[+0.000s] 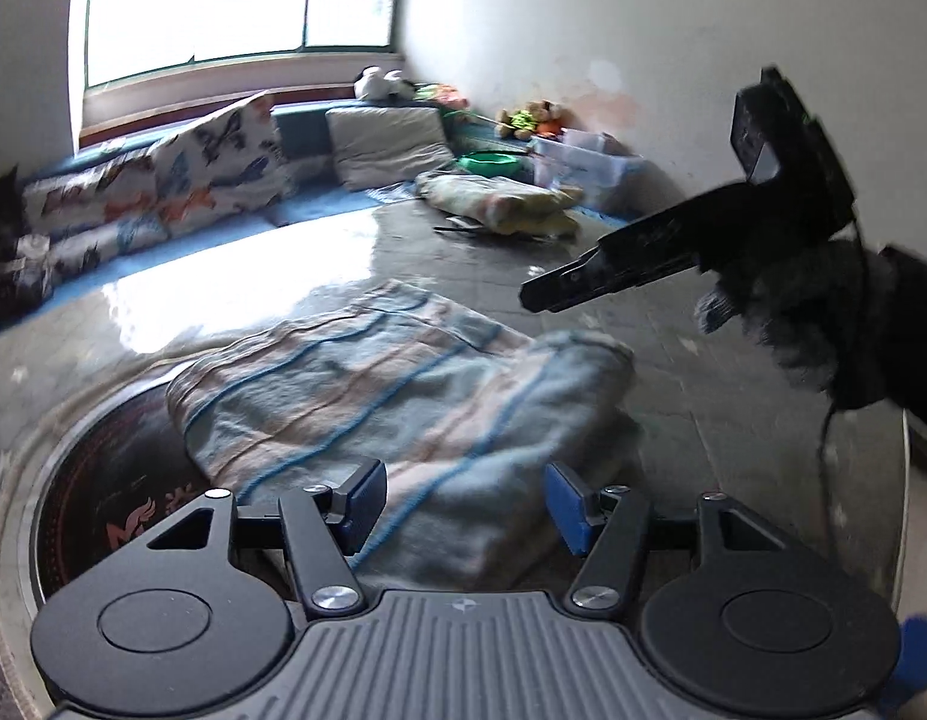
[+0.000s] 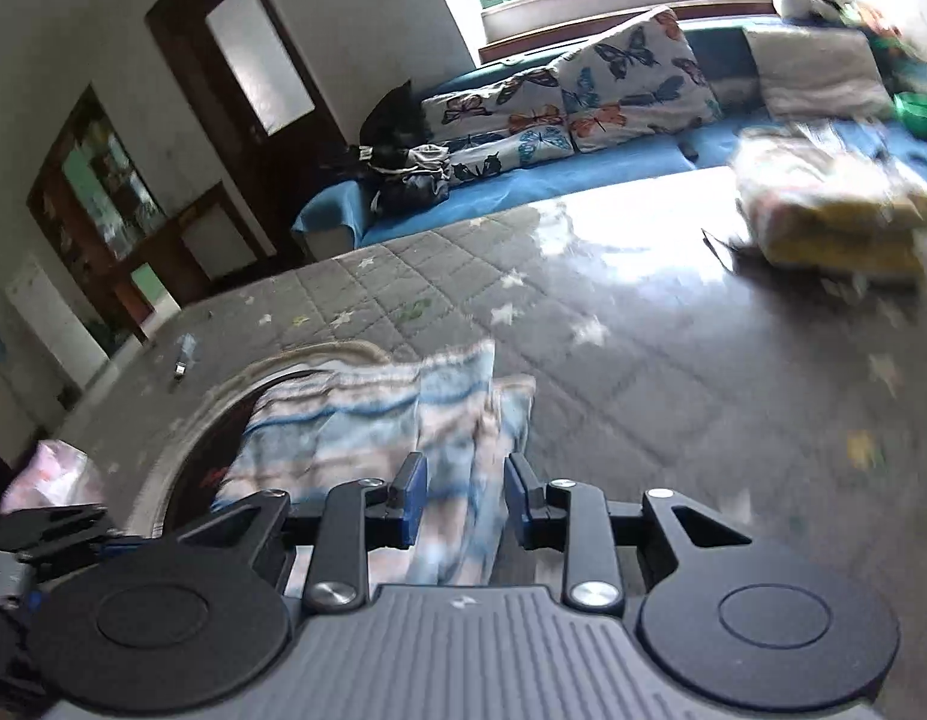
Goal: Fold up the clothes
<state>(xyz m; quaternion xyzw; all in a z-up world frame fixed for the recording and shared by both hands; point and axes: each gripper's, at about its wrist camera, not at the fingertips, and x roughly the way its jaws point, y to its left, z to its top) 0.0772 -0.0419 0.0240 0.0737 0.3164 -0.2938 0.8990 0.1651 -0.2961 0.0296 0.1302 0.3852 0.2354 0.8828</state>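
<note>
A striped blue, white and pink cloth [image 1: 379, 384] lies folded in a thick bundle on a round dark table [image 1: 103, 480], hanging over its edge. My left gripper [image 1: 463, 507] is open just above the cloth's near edge, with nothing between its blue pads. My right gripper shows in the left wrist view as a black body [image 1: 589, 279] held in a gloved hand above the cloth's right side. In the right wrist view the right gripper [image 2: 466, 498] is open, with the cloth [image 2: 367, 420] below and between its pads, not clamped.
A grey quilted mat with stars [image 2: 583, 312] covers the floor. Butterfly cushions [image 1: 163, 180] and a blue mattress line the far wall. A folded yellow blanket [image 1: 499, 204], a clear bin [image 1: 589, 162] and toys sit at the right. A pink item [image 2: 49, 480] lies left of the table.
</note>
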